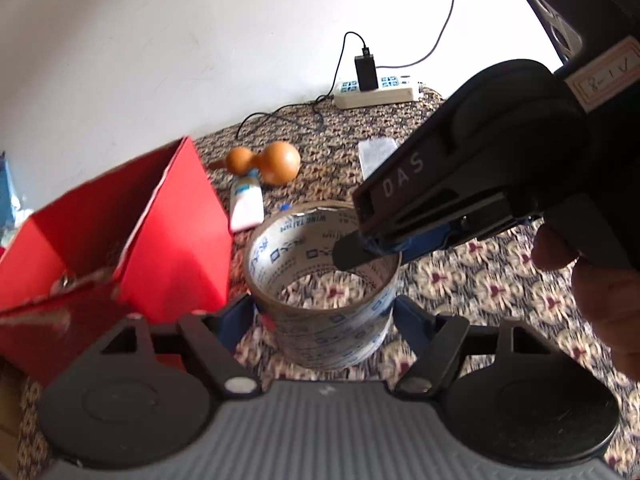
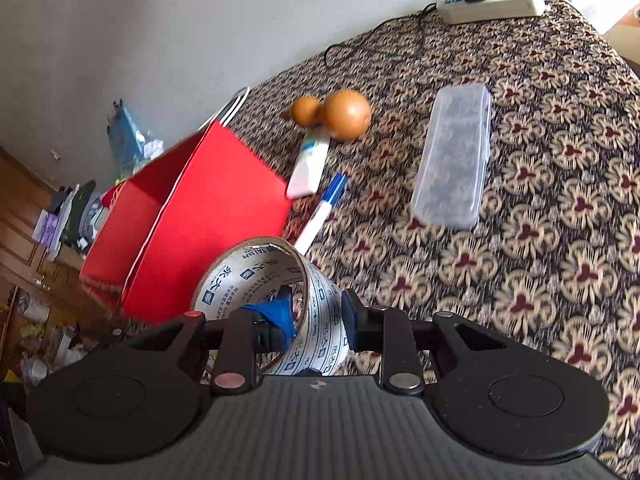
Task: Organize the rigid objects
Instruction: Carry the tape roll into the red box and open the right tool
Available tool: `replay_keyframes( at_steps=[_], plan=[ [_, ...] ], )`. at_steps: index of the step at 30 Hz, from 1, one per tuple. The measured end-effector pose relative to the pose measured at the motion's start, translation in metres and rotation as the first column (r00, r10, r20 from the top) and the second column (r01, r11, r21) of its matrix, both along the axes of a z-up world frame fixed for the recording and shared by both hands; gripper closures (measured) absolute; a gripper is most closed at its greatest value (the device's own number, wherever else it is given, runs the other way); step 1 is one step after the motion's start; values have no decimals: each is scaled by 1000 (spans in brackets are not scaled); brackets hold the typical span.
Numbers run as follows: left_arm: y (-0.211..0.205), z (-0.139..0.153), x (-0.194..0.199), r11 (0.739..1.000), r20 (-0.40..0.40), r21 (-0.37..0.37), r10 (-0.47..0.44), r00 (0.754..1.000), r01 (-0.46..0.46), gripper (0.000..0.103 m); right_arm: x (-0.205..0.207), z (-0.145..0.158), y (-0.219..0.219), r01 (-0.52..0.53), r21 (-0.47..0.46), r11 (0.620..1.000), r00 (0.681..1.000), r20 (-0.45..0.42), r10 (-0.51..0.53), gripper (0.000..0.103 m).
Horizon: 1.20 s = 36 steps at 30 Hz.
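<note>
A roll of printed packing tape [image 1: 324, 300] [image 2: 276, 304] is held above the patterned tablecloth. My left gripper [image 1: 324, 316] has its blue-padded fingers against the roll's two outer sides. My right gripper [image 2: 316, 316] [image 1: 372, 248] is shut on the roll's wall, one finger inside the ring and one outside. A red open box [image 1: 132, 240] [image 2: 200, 216] stands just left of the roll.
A brown wooden gourd [image 2: 332, 114], a white tube [image 2: 308, 164], a blue-capped pen [image 2: 320, 212] and a clear plastic case [image 2: 456, 156] lie on the tablecloth [image 2: 560, 240]. A power strip with a plugged charger [image 1: 376, 88] and cables sits at the far edge by the wall.
</note>
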<state>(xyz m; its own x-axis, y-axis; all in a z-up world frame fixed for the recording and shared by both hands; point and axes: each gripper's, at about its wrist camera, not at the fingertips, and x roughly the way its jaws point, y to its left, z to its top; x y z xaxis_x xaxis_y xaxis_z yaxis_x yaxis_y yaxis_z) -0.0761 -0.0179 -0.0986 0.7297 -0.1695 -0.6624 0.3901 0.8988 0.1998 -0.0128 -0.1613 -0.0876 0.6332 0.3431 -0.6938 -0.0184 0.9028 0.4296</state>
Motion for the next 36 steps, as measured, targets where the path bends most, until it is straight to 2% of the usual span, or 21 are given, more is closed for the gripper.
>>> replay_keyframes(
  at_steps=[5,9,14,21,25,30,36],
  plan=[
    [16,7,-21,999,3,16,41,999,-41,28,-15,-2,19,-70,18,997,997,-18,70,95],
    [35,16,-35,995,14,18,103,995,-103,28,-20,1,42,-147,30,989,989,3,147,95],
    [55,34,-55,983,82,52,172,982,-176,29,-19,10,70,-224,88,971,975,37,221,95],
    [88,61,-50,980,183,46,183,966,-195,29,-8,35,112,-287,61,956,952,128,278,95],
    [112,78,-32,987,253,6,153,955,-160,29,10,50,130,-276,49,960,946,187,263,95],
    [147,91,0,997,308,-38,76,948,-67,29,39,61,153,-199,25,980,955,229,188,95],
    [177,88,54,992,247,-118,-24,969,54,32,75,48,174,-44,-53,998,977,207,54,96]
  ],
)
